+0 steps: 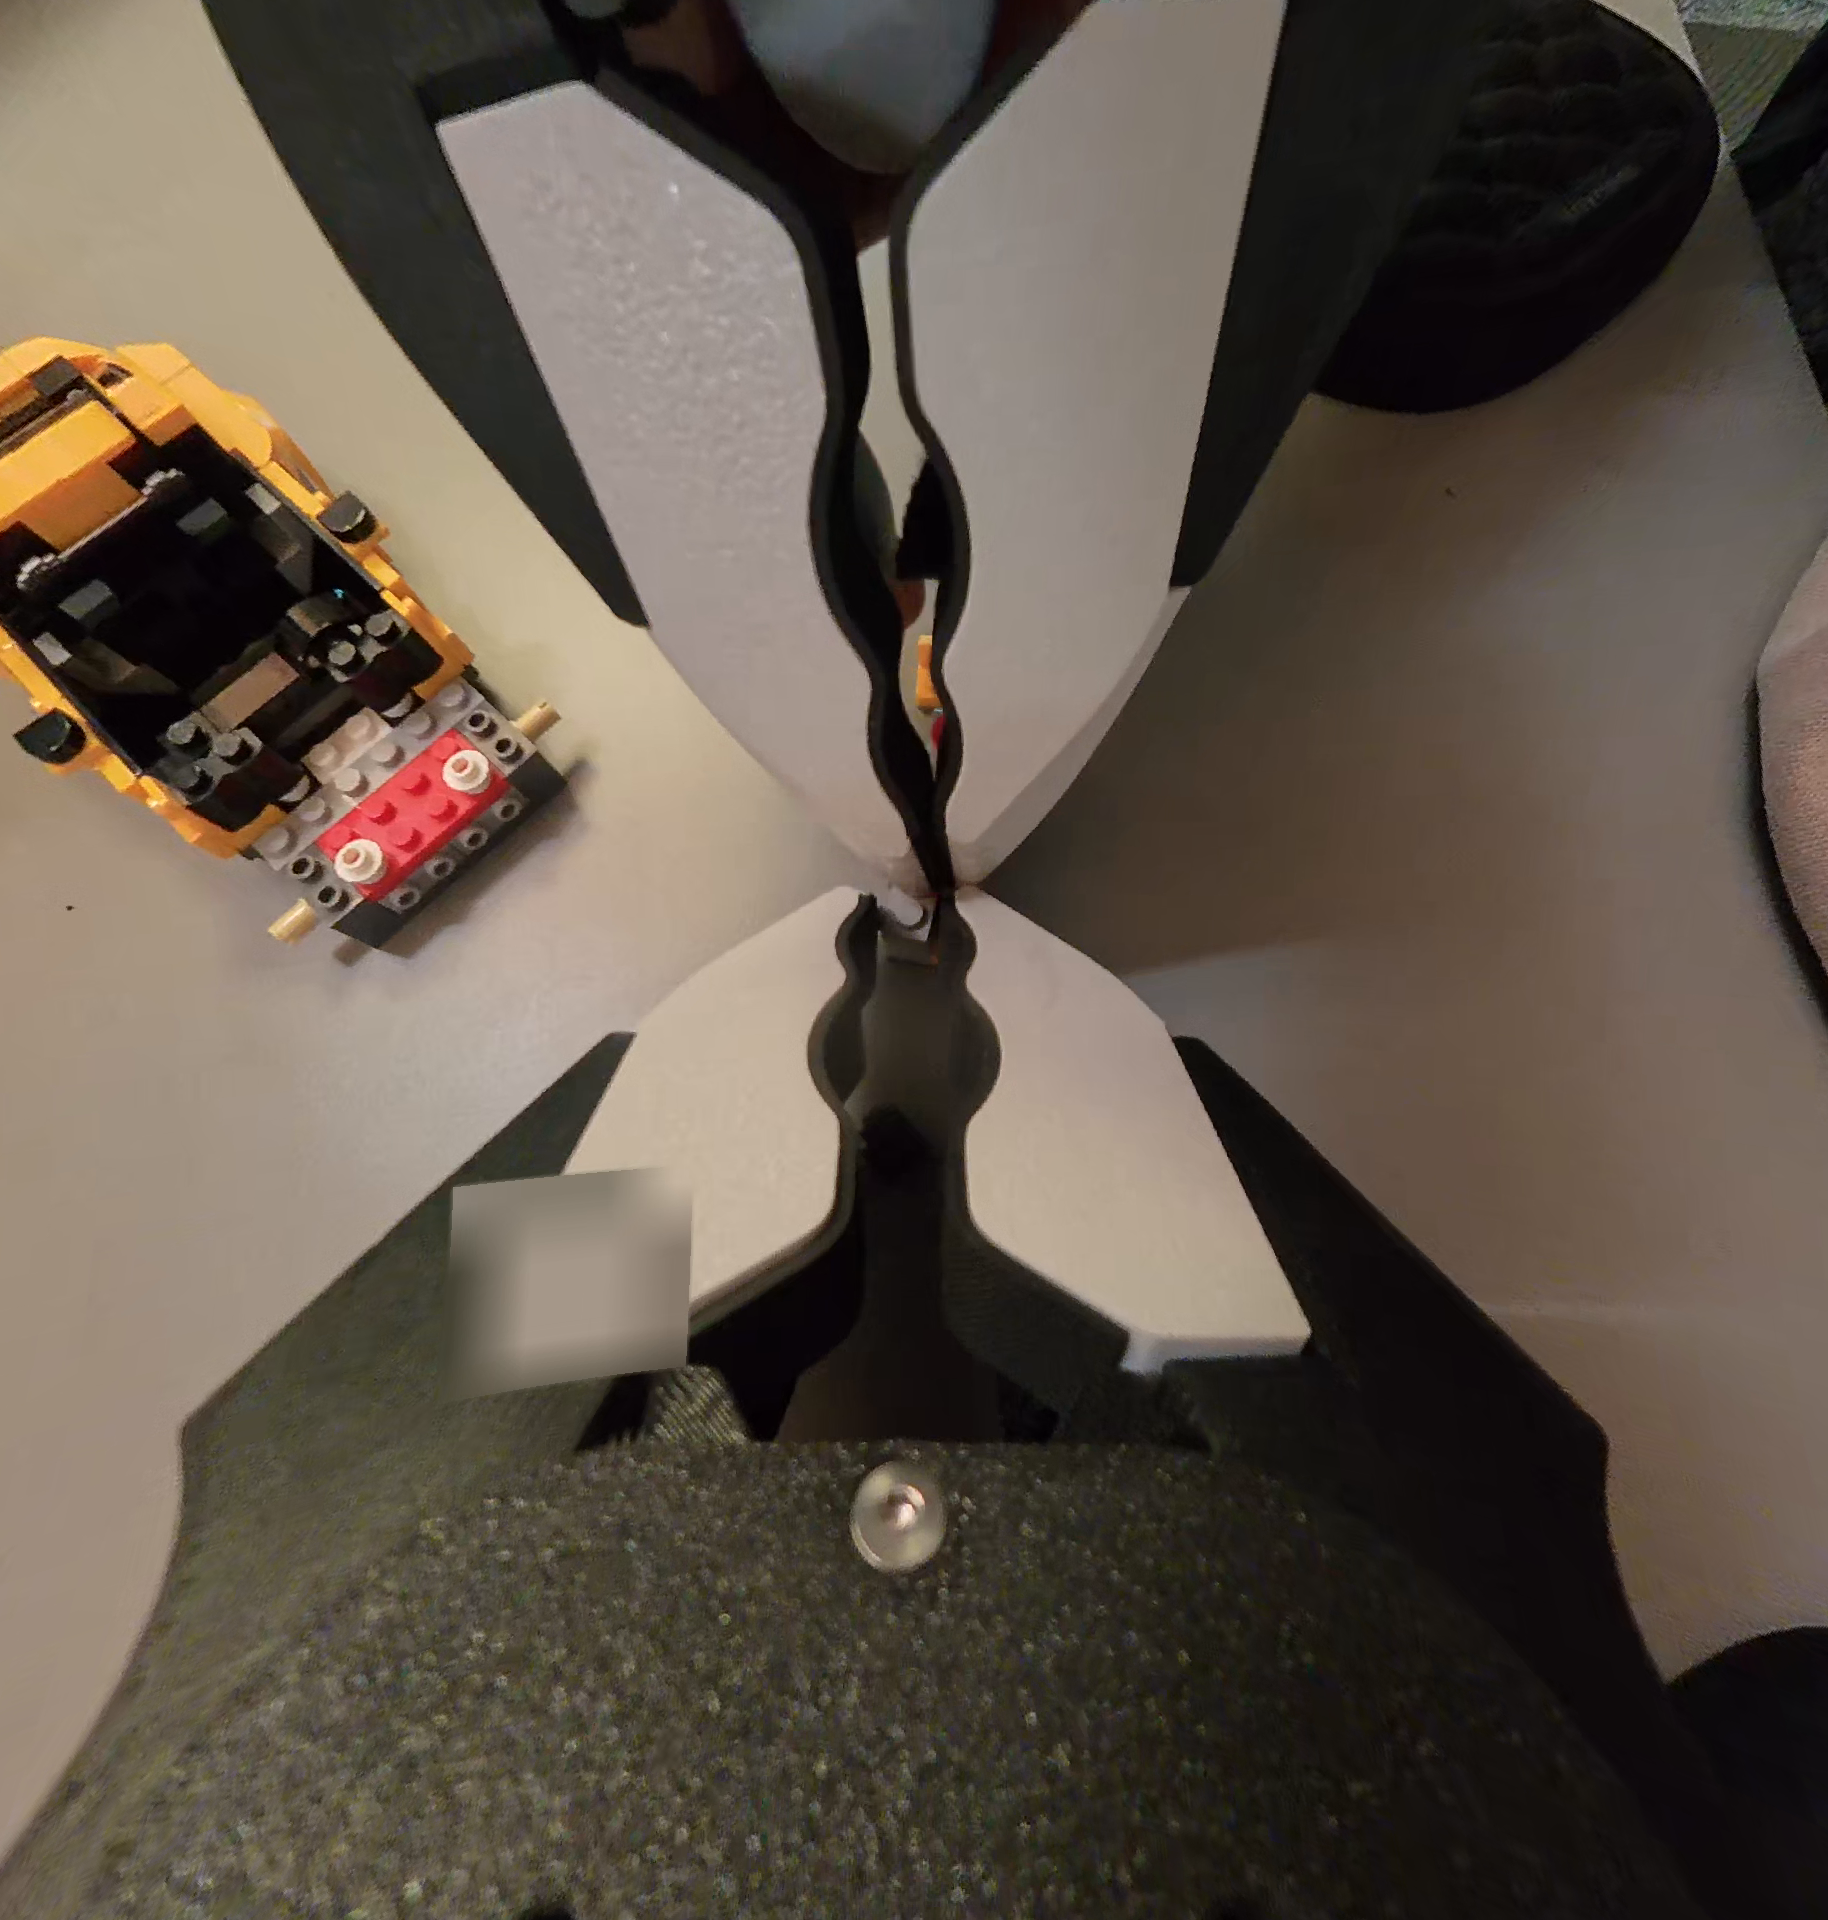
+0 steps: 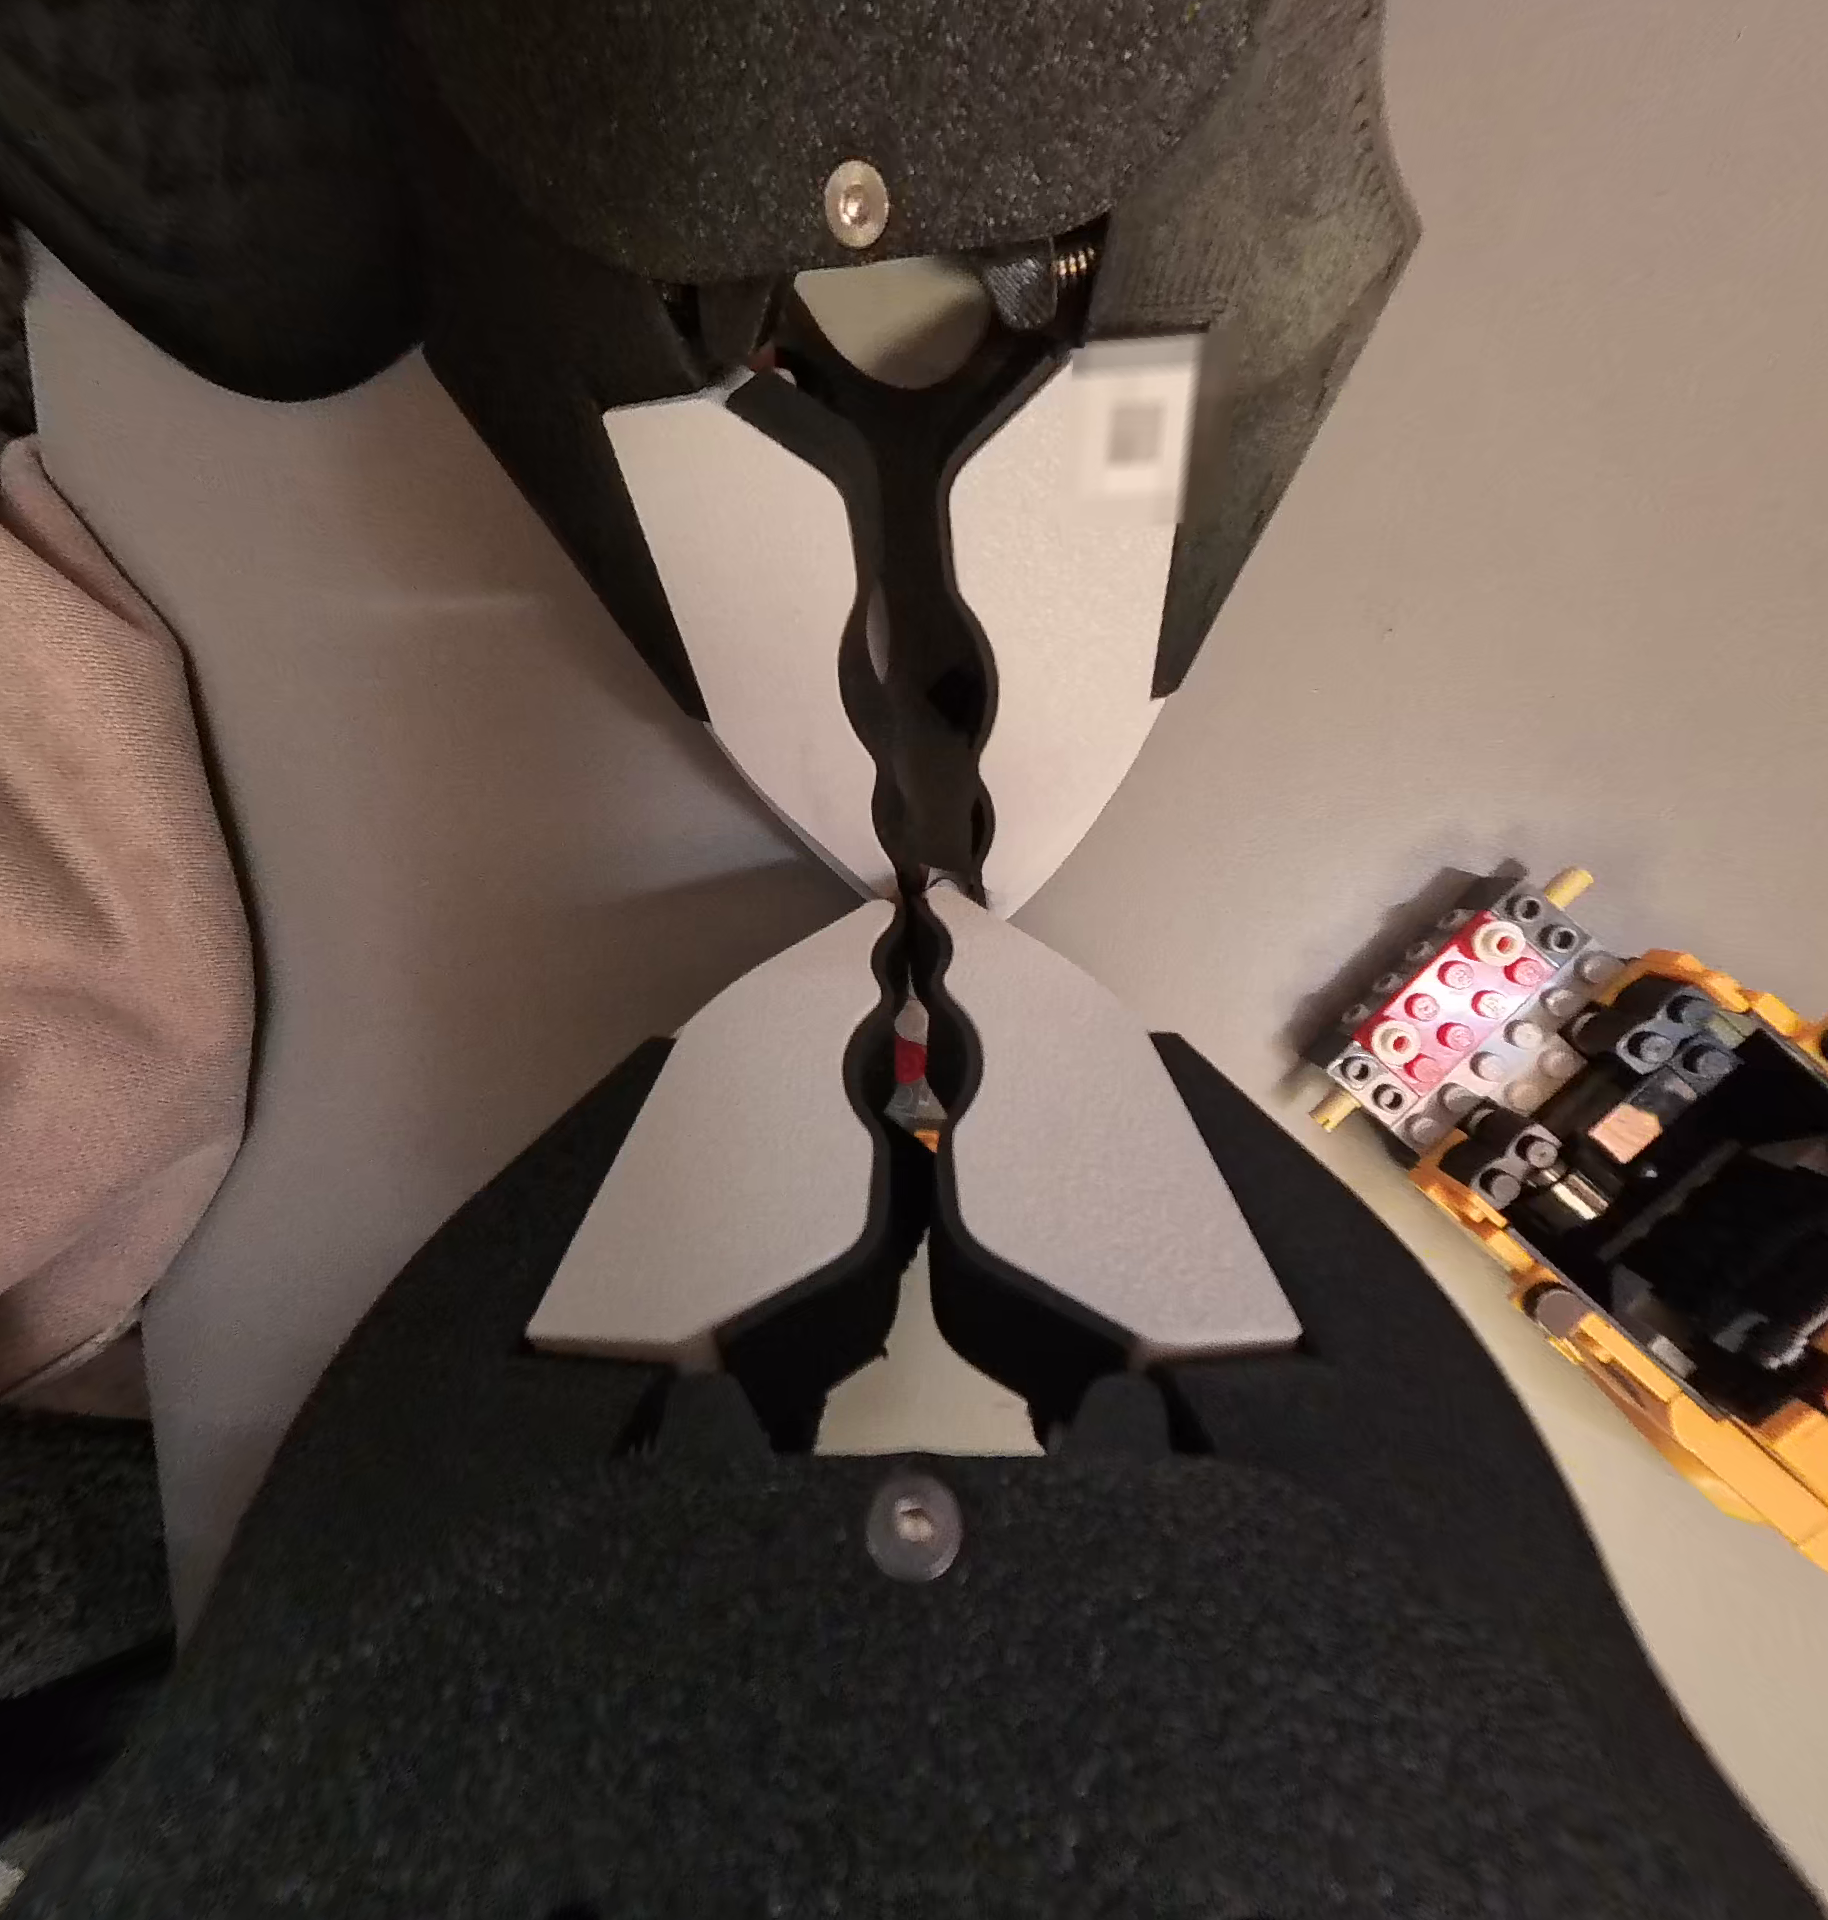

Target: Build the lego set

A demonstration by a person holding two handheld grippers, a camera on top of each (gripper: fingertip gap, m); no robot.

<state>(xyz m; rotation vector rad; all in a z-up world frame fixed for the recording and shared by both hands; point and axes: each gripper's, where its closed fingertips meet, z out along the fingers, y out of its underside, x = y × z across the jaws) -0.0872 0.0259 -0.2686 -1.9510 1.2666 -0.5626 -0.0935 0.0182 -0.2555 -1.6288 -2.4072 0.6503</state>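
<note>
My left tongs (image 1: 910, 920) and right tongs (image 2: 915, 920) meet tip to tip above the surface (image 1: 1409, 790), each narrowed around a small lego piece (image 1: 907, 916) mostly hidden between the pads. The half-built orange lego car (image 1: 177, 613) lies left of my left tongs, its long axis diagonal, its red-and-grey studded end nearest the tips. No readable writing shows; its far end is cut off.

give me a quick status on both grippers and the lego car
Left gripper and right gripper tip to tip, jaws closed on a small lego piece. Orange lego car sits apart on the table, untouched. Nothing in the way.
</note>
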